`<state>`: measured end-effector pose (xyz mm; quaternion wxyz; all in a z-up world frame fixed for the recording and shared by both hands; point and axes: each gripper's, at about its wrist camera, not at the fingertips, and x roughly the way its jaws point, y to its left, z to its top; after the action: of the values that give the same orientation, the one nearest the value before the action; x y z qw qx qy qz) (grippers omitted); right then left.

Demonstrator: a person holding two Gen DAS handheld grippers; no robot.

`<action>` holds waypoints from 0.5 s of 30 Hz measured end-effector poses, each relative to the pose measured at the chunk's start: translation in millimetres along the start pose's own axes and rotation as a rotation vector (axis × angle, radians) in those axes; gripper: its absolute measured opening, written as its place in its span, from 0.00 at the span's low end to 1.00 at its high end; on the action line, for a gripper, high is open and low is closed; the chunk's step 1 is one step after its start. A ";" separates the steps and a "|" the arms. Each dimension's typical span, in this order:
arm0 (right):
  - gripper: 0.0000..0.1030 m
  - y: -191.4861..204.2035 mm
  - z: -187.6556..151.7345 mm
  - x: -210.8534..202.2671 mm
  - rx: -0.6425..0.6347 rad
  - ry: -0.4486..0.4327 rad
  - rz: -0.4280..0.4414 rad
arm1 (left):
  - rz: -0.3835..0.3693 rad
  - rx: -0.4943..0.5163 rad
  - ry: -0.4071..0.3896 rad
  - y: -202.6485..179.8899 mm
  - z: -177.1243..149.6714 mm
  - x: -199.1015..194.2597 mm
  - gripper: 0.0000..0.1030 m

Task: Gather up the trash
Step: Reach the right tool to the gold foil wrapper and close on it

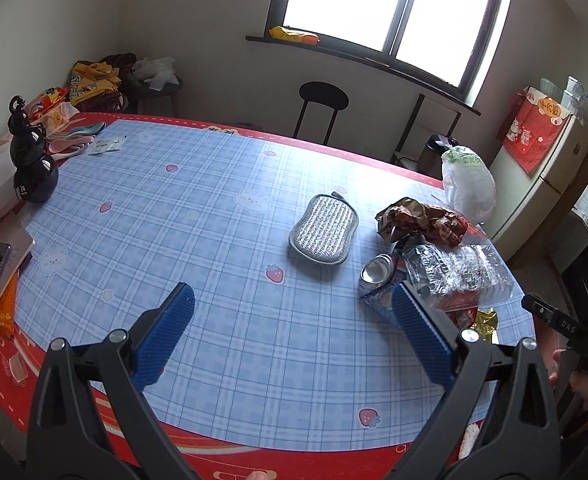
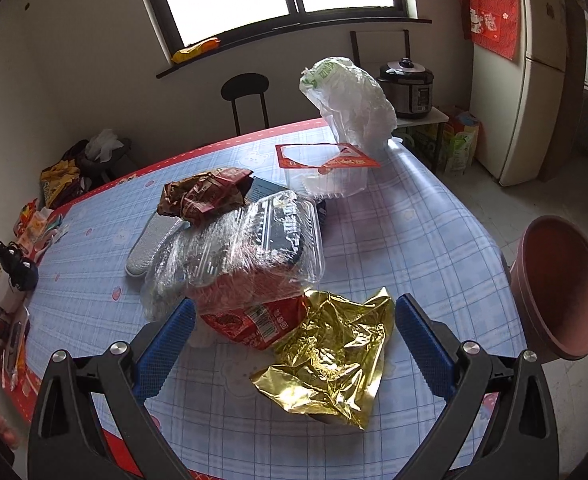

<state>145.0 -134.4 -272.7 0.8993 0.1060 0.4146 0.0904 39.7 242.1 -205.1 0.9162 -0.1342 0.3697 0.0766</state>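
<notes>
A heap of trash lies at the table's right side: a crumpled brown wrapper (image 1: 418,218) (image 2: 206,196), a clear plastic clamshell box (image 1: 460,270) (image 2: 250,248), a crushed can (image 1: 376,272), a red packet (image 2: 254,320) and a gold foil wrapper (image 2: 330,356). A white plastic bag (image 1: 468,184) (image 2: 350,100) stands behind them, next to a clear tub with a red label (image 2: 326,172). My left gripper (image 1: 294,332) is open above bare tablecloth, left of the heap. Open too, my right gripper (image 2: 294,336) hangs over the gold wrapper and red packet, holding nothing.
A grey scrubbing pad (image 1: 324,230) (image 2: 154,244) lies mid-table. A black gourd-shaped bottle (image 1: 32,160) and clutter stand at the left edge. A brown basin (image 2: 562,288) sits past the table's right edge. A stool (image 1: 322,108), a fridge (image 2: 534,80) and a pressure cooker (image 2: 408,84) stand beyond.
</notes>
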 end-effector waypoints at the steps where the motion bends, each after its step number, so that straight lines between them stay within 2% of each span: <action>1: 0.95 -5.8 -4.5 2.8 0.020 0.007 -0.009 | -0.005 0.004 0.006 2.0 0.6 3.7 0.94; 6: 0.95 -27.6 -24.5 19.1 0.055 0.040 -0.061 | -0.026 0.017 0.042 7.9 -1.8 23.4 0.94; 8: 0.92 -36.6 -31.0 29.1 0.063 0.059 -0.078 | -0.032 0.016 0.067 9.0 -4.8 31.2 0.94; 10: 0.79 -45.7 -36.1 43.5 0.085 0.091 -0.082 | -0.024 0.021 0.082 8.9 -7.1 36.0 0.94; 12: 0.70 -52.1 -40.0 56.2 0.107 0.114 -0.075 | -0.018 0.023 0.089 9.2 -8.3 37.8 0.94; 15: 0.66 -55.8 -43.6 71.4 0.122 0.131 -0.071 | -0.010 0.026 0.091 8.6 -11.0 35.1 0.94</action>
<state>161.5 -165.1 -367.0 0.8647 0.1395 0.4810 0.0396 55.5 248.5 -238.9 0.9004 -0.1273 0.4115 0.0612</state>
